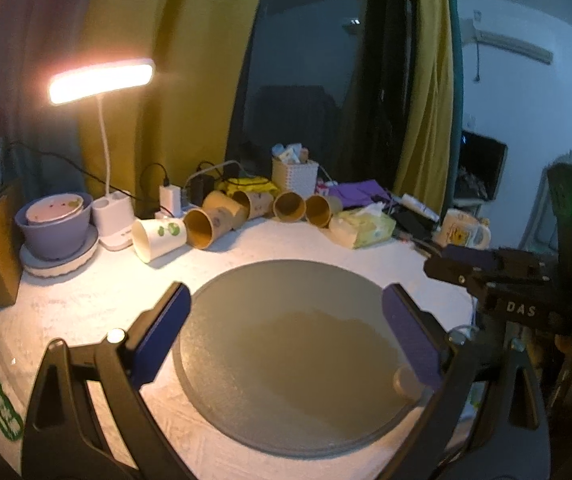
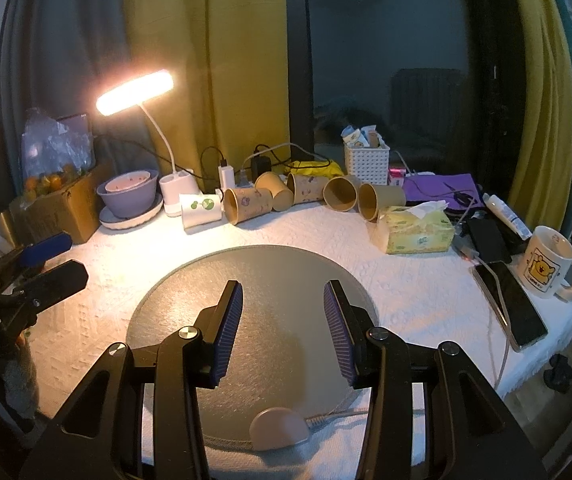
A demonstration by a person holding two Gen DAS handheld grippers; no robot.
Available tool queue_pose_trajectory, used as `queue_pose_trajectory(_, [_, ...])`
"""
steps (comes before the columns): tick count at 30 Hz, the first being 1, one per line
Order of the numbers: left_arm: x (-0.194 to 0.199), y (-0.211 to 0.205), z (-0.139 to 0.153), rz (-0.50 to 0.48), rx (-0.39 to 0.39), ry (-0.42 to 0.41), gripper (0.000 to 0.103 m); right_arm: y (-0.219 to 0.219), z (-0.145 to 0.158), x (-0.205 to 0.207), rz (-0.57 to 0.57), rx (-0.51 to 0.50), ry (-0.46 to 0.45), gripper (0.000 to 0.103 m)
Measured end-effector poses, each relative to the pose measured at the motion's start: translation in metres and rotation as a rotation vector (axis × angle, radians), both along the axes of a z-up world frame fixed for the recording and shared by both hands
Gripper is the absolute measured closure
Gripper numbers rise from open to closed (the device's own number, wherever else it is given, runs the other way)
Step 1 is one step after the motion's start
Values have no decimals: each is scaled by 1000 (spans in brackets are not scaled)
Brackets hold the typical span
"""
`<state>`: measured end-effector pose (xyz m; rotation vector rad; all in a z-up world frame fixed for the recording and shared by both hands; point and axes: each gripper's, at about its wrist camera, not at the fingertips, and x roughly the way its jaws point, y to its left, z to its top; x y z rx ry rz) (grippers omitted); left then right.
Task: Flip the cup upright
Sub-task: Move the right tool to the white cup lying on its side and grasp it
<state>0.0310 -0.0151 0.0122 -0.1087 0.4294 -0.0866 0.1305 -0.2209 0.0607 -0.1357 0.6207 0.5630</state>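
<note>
both grippers hover empty over the round grey mat [image 2: 246, 280], the left gripper [image 1: 286, 320] spread wide and the right gripper [image 2: 282, 320] also parted, likely poised before reaching. the paper cups [image 2: 246, 204] lie on their sides in a row along the table's far edge, near the lit desk lamp [image 2: 136, 92], well apart from either claw; none stands upright yet.

A white paper cup [image 1: 159, 238] [image 2: 201, 209] printed with green leaves is lying on its side, heading a row of brown paper cups [image 1: 286, 207] [image 2: 340, 194], also lying tipped.
</note>
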Motion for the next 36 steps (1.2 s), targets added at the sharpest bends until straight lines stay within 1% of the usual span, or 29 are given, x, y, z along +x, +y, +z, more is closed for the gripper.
queue_pose_trajectory(4, [29, 11, -4, -9, 58, 63, 6, 8, -11, 20, 5, -14, 13, 58])
queue_pose_trajectory(5, [35, 15, -6, -7, 66, 81, 6, 10, -13, 27, 7, -16, 18, 56])
queue_pose_trajectory(6, [44, 19, -7, -5, 74, 101, 6, 13, -16, 34, 11, -17, 23, 50])
queue_pose_trajectory(7, [52, 25, -8, -3, 83, 119, 6, 16, -17, 40, 15, -18, 26, 47])
queue_pose_trajectory(10, [81, 40, -14, 17, 146, 166, 6, 26, -24, 63, 27, -27, 42, 47])
queue_pose_trajectory(13, [112, 60, -21, 23, 183, 222, 6, 36, -32, 85, 38, -35, 61, 47])
queue_pose_trajectory(17, [149, 80, -33, 29, 243, 273, 6, 51, -41, 110, 57, -49, 84, 47])
queue_pose_trajectory(21, [188, 95, -46, 27, 355, 320, 6, 61, -53, 137, 67, -48, 125, 47])
queue_pose_trajectory(26, [227, 109, -57, 16, 488, 355, 6, 69, -66, 167, 79, -42, 171, 47])
queue_pose_trajectory(29, [255, 118, -70, 6, 570, 387, 6, 71, -73, 180, 85, -37, 190, 47])
queue_pose_trajectory(33, [281, 130, -85, 18, 632, 428, 6, 71, -81, 191, 92, -31, 208, 47])
queue_pose_trajectory(36, [296, 134, -92, -2, 670, 445, 6, 68, -89, 196, 98, -27, 225, 47])
